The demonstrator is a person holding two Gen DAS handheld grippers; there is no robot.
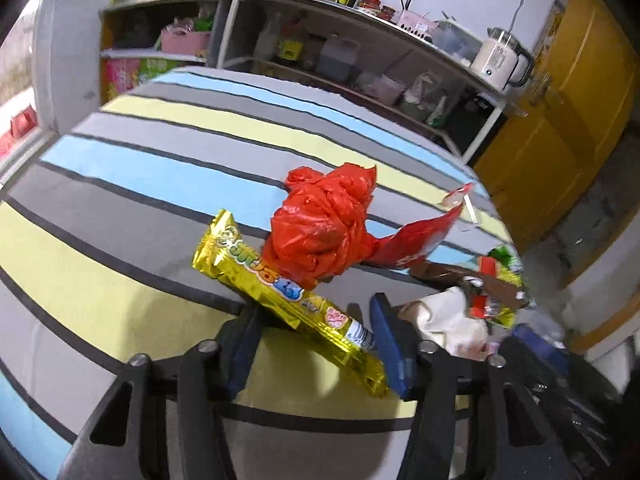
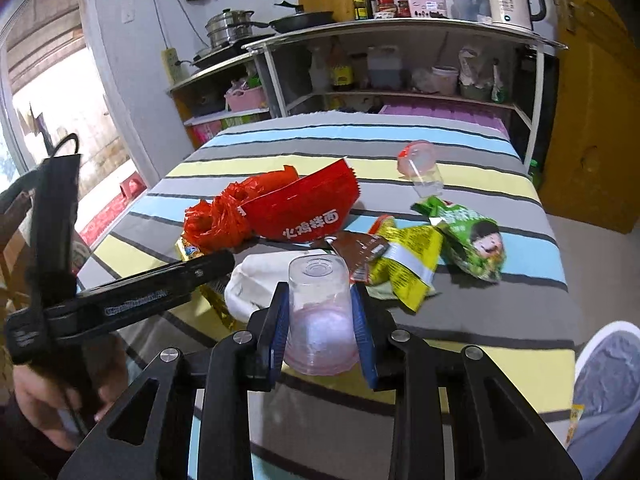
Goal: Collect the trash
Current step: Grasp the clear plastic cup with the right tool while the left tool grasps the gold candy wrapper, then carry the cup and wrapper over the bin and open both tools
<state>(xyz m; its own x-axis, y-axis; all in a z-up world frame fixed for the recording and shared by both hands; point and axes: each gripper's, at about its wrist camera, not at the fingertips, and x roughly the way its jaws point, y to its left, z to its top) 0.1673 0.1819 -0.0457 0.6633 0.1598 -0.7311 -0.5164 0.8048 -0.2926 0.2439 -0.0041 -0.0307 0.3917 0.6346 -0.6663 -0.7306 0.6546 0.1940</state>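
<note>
Two claws busy over striped worktop. Right claw clamped on clear plastic cup, held upside down above worktop edge. Left claw apart, straddling gold snack wrapper, not closed on it. Red plastic bag rests on wrapper's far part. Risks: thin cup may crush or pop from grip; dragging wrapper may pull bag along; green wrappers near far side may slide off.
</note>
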